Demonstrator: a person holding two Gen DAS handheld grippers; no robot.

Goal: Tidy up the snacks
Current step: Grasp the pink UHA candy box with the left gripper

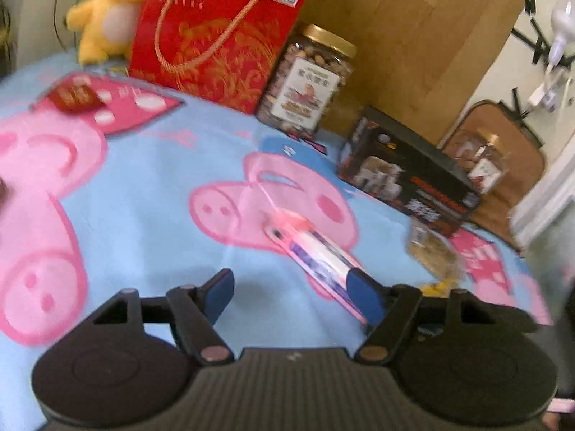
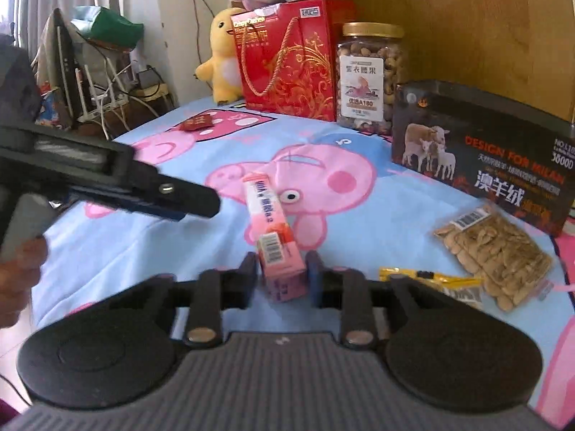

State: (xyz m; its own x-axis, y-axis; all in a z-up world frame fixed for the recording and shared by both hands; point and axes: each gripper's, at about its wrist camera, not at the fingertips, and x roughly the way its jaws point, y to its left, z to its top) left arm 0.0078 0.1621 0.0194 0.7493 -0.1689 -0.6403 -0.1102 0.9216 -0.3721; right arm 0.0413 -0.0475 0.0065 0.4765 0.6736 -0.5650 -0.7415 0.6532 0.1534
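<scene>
Bed (image 2: 125,251): soft blue cartoon-pig sheet, wooden headboard (image 2: 467,18) behind. My right hand-held gripper (image 2: 282,274) clamps 1 pink rectangular snack box (image 2: 273,222) above sheet; left hand-held gripper (image 1: 291,294) gapes, empty.

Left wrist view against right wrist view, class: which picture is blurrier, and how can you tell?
Left wrist view: smeared, the nut jar label unreadable. Right wrist view: sharper, the dark box lettering legible; both bend straight edges, fisheye.
</scene>
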